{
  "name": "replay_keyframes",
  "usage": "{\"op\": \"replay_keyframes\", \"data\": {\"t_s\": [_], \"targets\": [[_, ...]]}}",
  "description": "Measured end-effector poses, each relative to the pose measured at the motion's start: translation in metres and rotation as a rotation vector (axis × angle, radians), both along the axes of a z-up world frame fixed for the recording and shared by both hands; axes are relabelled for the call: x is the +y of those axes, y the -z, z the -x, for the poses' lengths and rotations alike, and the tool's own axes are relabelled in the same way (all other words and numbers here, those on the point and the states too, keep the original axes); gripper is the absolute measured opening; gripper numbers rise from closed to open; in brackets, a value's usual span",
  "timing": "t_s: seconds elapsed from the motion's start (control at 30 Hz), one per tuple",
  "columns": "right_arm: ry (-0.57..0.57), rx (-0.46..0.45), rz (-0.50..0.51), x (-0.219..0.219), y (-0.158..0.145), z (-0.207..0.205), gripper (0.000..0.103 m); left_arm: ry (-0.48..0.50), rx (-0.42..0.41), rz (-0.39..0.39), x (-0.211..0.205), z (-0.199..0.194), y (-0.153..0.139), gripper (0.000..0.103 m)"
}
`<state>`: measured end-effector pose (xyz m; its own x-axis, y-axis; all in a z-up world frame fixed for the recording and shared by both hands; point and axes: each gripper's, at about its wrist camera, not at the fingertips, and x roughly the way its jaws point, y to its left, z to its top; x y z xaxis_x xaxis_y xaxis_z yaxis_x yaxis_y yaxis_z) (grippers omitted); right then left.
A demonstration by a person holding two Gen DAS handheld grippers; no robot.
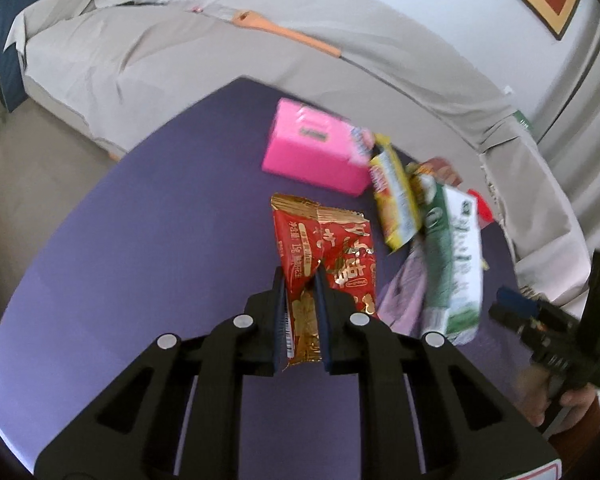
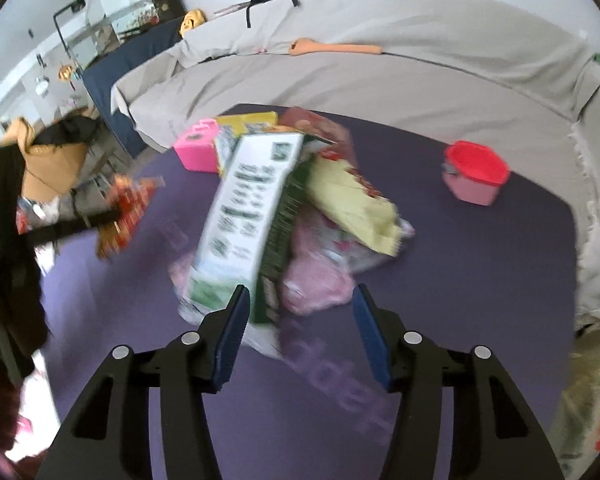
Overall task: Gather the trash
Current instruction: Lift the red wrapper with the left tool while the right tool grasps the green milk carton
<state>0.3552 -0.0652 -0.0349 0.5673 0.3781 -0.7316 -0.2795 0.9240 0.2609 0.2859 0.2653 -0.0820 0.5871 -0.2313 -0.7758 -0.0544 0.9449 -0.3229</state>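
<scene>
My left gripper is shut on a red and gold snack wrapper, held above the purple mat; the wrapper also shows at the left of the right wrist view. My right gripper is open and empty, just in front of a pile of trash. The pile holds a green and white carton, a pale yellow bag and a pink plastic wrapper. In the left wrist view the carton lies beside a yellow snack bag, and the right gripper shows at the right edge.
A pink box stands behind the pile. A pink container with a red lid sits at the mat's right. A grey covered sofa curves behind the mat, with an orange wooden utensil on it.
</scene>
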Motion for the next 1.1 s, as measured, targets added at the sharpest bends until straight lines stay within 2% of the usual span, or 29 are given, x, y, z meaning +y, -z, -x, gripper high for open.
{"op": "replay_keyframes", "data": {"t_s": [0.1,0.23,0.43,0.63,0.97,1.0,1.03,1.07,1.1], "targets": [[0.043,0.002,-0.009,0.016,-0.005,-0.013,0.051,0.000,0.016,0.010,0.002,0.004,0.009,0.014],[0.060,-0.023,0.033,0.042,-0.011,-0.028,0.051,0.014,0.006,0.001,0.000,0.006,0.013,0.014],[0.076,0.008,0.053,0.063,-0.011,-0.049,0.051,0.024,0.002,0.008,-0.001,0.010,0.019,0.014],[0.079,0.022,0.036,0.064,-0.009,-0.063,0.051,0.020,0.005,0.023,0.001,0.012,0.024,0.017],[0.030,0.050,-0.038,0.047,-0.003,-0.062,0.051,0.012,0.014,0.041,0.004,0.013,0.026,0.018],[0.004,0.054,-0.038,0.046,-0.003,-0.060,0.050,0.012,0.014,0.042,0.004,0.013,0.026,0.018],[-0.015,0.051,-0.041,0.045,-0.003,-0.057,0.035,0.012,0.015,0.042,0.003,0.013,0.026,0.018],[-0.034,0.053,-0.051,0.043,-0.002,-0.055,0.024,0.013,0.015,0.041,0.004,0.013,0.026,0.018],[-0.051,0.062,-0.073,0.040,-0.001,-0.053,0.023,0.016,0.016,0.039,0.003,0.013,0.026,0.018]]}}
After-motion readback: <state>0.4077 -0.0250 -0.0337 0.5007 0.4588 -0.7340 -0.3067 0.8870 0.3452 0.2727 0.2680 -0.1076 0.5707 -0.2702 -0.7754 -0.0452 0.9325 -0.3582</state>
